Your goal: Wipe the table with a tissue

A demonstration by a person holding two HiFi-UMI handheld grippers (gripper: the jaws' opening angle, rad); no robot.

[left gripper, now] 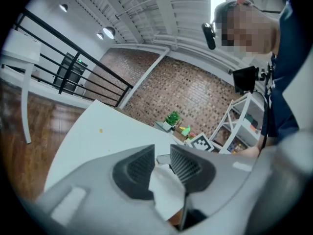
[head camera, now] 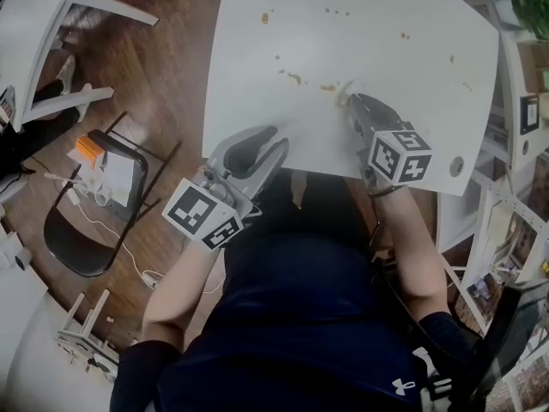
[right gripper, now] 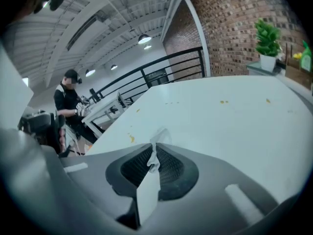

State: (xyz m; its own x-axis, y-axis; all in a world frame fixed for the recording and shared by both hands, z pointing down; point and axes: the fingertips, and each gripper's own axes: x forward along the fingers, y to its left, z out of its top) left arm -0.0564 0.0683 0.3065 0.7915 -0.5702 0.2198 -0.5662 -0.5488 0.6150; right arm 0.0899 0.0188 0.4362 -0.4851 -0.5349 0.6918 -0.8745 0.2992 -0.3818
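Head view: the right gripper (head camera: pixel 350 103), clamped on the tissue (head camera: pixel 345 93), sits mid-frame just right of the orange stains (head camera: pixel 294 78) on the table (head camera: pixel 386 24), nearer them than the left gripper (head camera: pixel 276 142); left gripper view: its jaws pinch a tissue scrap (left gripper: pixel 166 190); right gripper view: the nearest stain (right gripper: pixel 131 138) lies left of the tips.

Right tool (head camera: pixel 350 100) tilts down, jaws pinched; left tool (head camera: pixel 279 137) near level, jaws narrowly apart.
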